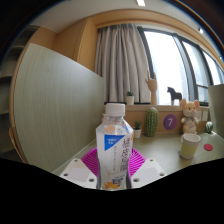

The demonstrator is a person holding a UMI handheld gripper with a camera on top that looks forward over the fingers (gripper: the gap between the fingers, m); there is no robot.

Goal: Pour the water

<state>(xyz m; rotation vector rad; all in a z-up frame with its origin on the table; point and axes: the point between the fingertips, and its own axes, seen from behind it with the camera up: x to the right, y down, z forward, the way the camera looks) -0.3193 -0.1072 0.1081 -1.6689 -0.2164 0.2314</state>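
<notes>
Over on my left there's a tall pale cabinet panel [45,100] standing close by, and behind it grey curtains [122,62] hang beside the bright window [180,60], so the light comes from ahead and to my right. Now to the middle, and here's the thing that matters: a clear plastic bottle with a white cap and an orange-and-blue label [115,150] sits upright right between my fingers, filling the centre of my view. My gripper [115,170] has closed to about the bottle's width, with the magenta pads [93,160] showing at either side of its body; they look pressed against it, which I judge to be a firm hold low on the body, the sensible place to grip if I mean to tip it and keep the neck free. The cap appears to be on, so I'd say pouring isn't under way yet. Moving right, on the light wooden tabletop [165,150] there's a small green cactus-shaped ornament [151,122], then a round purple sign with a white numeral [170,122], and a small horse figure [174,96] up on the sill. Nearest on the right stands a white cup [189,147], apart from the bottle, and that's likely where the water should go.
</notes>
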